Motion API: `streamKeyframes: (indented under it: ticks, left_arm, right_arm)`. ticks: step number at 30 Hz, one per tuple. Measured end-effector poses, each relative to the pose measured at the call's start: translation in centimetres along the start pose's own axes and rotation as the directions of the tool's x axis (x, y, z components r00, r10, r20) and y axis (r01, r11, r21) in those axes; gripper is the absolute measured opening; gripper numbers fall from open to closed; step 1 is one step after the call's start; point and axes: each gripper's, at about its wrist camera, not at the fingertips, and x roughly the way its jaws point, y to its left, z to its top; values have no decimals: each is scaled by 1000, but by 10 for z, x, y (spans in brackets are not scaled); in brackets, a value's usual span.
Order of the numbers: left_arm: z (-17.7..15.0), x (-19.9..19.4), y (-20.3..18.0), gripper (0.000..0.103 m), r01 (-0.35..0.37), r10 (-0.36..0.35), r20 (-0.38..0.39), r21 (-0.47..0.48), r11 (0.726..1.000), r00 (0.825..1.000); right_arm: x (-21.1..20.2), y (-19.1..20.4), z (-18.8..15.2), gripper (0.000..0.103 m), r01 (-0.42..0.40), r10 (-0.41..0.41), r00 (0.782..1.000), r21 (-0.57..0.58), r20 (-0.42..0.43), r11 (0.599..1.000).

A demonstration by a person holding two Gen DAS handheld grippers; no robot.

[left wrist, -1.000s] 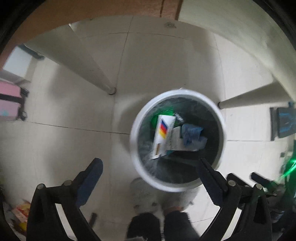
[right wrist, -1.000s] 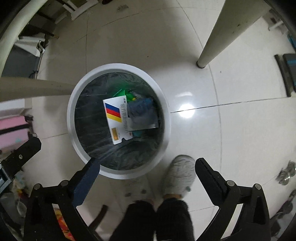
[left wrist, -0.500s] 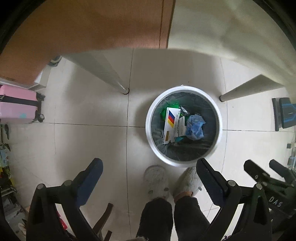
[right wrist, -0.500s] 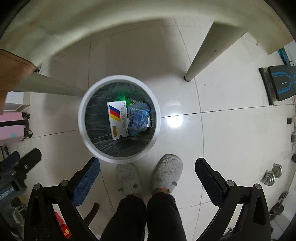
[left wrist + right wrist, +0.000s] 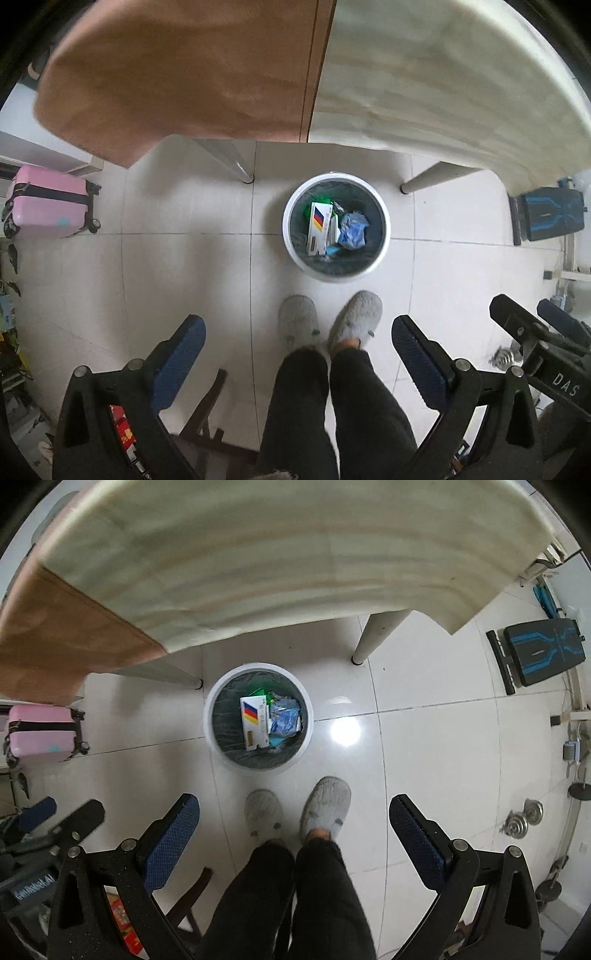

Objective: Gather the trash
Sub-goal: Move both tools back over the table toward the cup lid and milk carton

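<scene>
A round white trash bin (image 5: 383, 240) with a dark liner stands on the tiled floor below the table edge; it also shows in the right wrist view (image 5: 308, 734). Inside lie a white box with red, yellow and blue stripes (image 5: 318, 229) (image 5: 253, 722), crumpled blue trash (image 5: 354, 230) (image 5: 283, 716) and something green. My left gripper (image 5: 297, 345) is open and empty, high above the floor. My right gripper (image 5: 294, 823) is open and empty too, at about the same height.
A table with a cream cloth (image 5: 295, 554) and a brown cloth (image 5: 177, 66) fills the top. Its legs (image 5: 373, 638) flank the bin. The person's feet in grey slippers (image 5: 354, 321) stand before the bin. A pink suitcase (image 5: 48, 203) is left, a bench (image 5: 543, 650) and weights (image 5: 517, 823) right.
Both grippers have risen well away from the bin, which now looks smaller and farther. The tabletop cloths have come into view at the top. Both stay open.
</scene>
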Motion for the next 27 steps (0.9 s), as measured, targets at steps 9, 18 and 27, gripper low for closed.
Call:
streamKeyframes:
  ticks: [9,18,27]
  left_arm:
    - [2,-98,1,103,61,-60,78,-17,998,995]
    - [120,-198,-15,103,29,-13,297,-50,998,955]
    - [292,-192,-48,103,8,39,259,-178,984,965]
  right_arm:
    - [-107,10,-8,103,-89,88,996,41,31,995]
    - [-224,-6,110,103,-169,157,962,35,221,985]
    - [-239,-25,331,103,-185,189,945,-38,268,982]
